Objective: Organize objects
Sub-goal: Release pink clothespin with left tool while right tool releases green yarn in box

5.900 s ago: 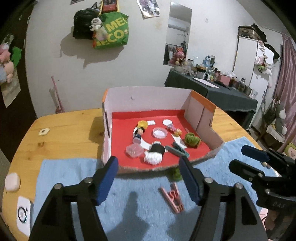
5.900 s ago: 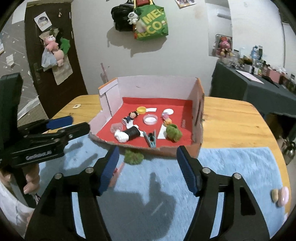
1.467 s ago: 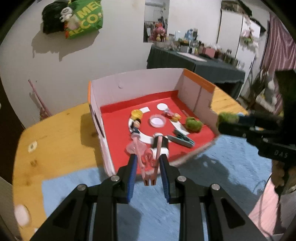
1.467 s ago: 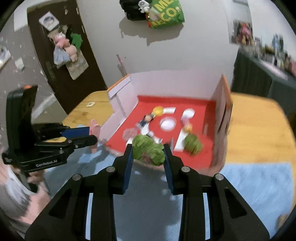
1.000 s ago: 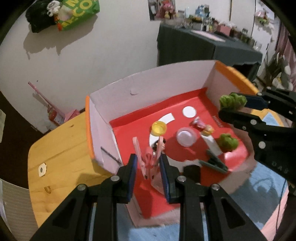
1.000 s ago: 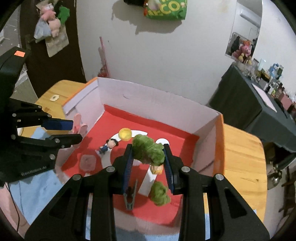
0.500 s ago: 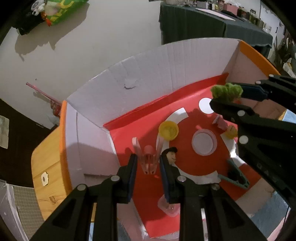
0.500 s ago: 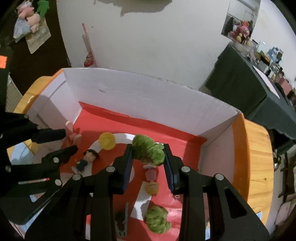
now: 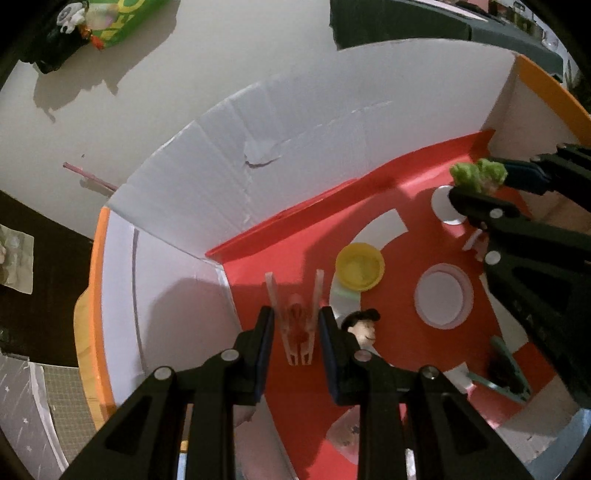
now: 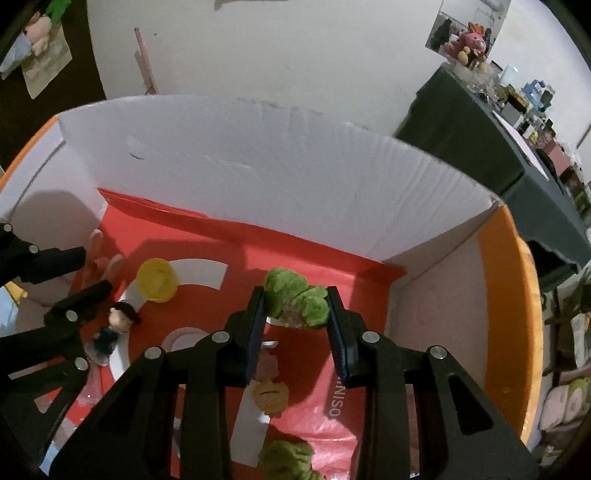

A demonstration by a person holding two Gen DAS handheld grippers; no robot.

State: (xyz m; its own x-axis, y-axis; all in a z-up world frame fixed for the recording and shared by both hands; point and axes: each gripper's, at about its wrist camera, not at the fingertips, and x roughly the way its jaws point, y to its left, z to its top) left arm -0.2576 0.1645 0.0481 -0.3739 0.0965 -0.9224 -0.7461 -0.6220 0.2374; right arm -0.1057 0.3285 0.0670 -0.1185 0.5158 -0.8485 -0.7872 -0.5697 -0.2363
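1. Background: a pale plastered wall fills the upper half of both wrist views; a green printed bag [image 9: 122, 14] hangs at the upper left of the left wrist view, and a dark-draped side table [image 10: 491, 147] crowded with small items stands at the upper right of the right wrist view.
2. Tabletop [image 9: 83, 325]: a strip of light wood grain shows at the left edge of the left wrist view, outside the box.
3. Cardboard box [image 10: 258, 170]: open-topped, with matte white corrugated walls, orange rim edges and a glossy red floor printed with white arcs and discs.
4. Left gripper [image 9: 295, 328]: black arms with blue-lined jaws, set narrow and clamped on a translucent pink clothespin [image 9: 295, 328], which stands upright with its two prongs splayed upward over the red floor near the box's left wall.
5. Right gripper [image 10: 295, 325]: jaws narrow, pinching a fuzzy green plush piece [image 10: 295, 299], lumpy and rounded, held over the floor toward the far right corner.
6. Loose contents on the floor:
   - round yellow cap [image 9: 360, 267], smooth
   - small doll figure [image 9: 364, 328] with dark hair
   - teal clip [image 9: 508, 373], at the lower right of the left wrist view
   - second green plush piece [image 10: 288, 461], at the bottom edge of the right wrist view
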